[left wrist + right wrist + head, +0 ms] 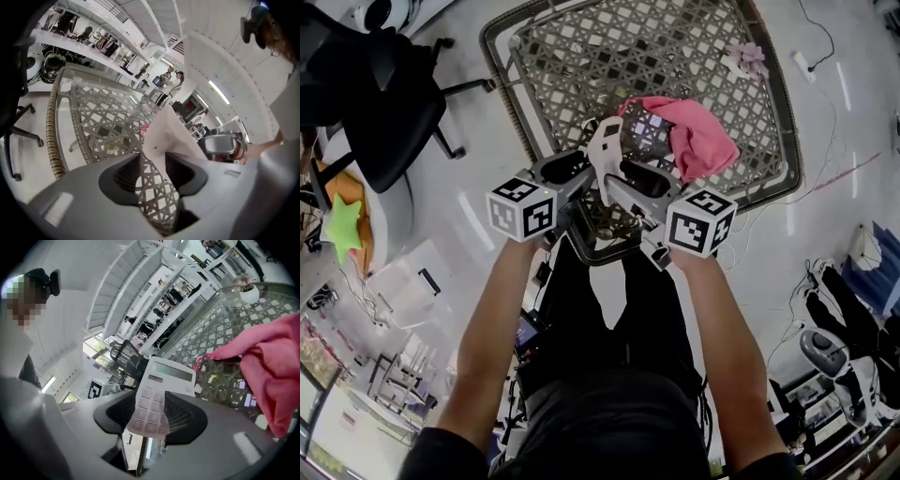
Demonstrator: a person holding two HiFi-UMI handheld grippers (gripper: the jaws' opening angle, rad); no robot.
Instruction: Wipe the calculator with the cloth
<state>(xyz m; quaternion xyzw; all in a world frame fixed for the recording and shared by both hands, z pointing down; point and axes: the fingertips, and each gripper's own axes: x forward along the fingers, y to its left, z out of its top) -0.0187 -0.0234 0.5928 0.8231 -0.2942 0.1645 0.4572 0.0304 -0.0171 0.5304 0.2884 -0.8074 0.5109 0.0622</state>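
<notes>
A white calculator (605, 150) stands upright over the near edge of the wicker table (516, 103). My right gripper (623, 183) is shut on its lower end. In the right gripper view its keys (161, 385) sit between the two jaws of the right gripper (150, 416). My left gripper (581, 173) is close beside it on the left. In the left gripper view the left gripper (152, 171) is open, with only wicker showing in the gap, and the calculator's plain back (166, 136) rises just past the right jaw. A pink cloth (698, 136) lies crumpled on the table, right of the calculator (267, 362).
A small pot with a pink flower (748, 58) stands at the table's far right. A black office chair (384, 103) is on the floor to the left. Cables and a power strip (803, 64) lie on the floor at the right. People stand far off in the room (168, 79).
</notes>
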